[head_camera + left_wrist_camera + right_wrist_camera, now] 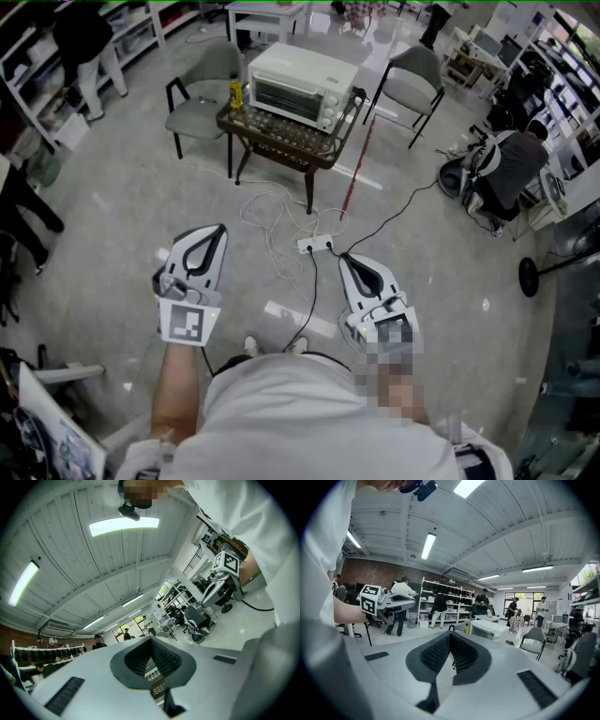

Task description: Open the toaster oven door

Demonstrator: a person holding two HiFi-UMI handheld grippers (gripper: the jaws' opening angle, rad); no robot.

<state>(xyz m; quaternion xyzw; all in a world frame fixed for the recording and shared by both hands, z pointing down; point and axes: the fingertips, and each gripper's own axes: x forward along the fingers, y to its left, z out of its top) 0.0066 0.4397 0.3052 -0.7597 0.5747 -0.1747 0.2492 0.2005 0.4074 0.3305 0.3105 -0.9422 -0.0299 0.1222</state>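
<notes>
Toaster oven point(302, 84), door shut, stands well ahead; left gripper point(220, 230) and right gripper point(343, 257) are closed, empty: I'd walk up, then open one.

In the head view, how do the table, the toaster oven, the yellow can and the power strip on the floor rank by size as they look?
1. the table
2. the toaster oven
3. the power strip and the yellow can: they look about alike, and the strip lies nearer the camera, so I do not rank them.
</notes>
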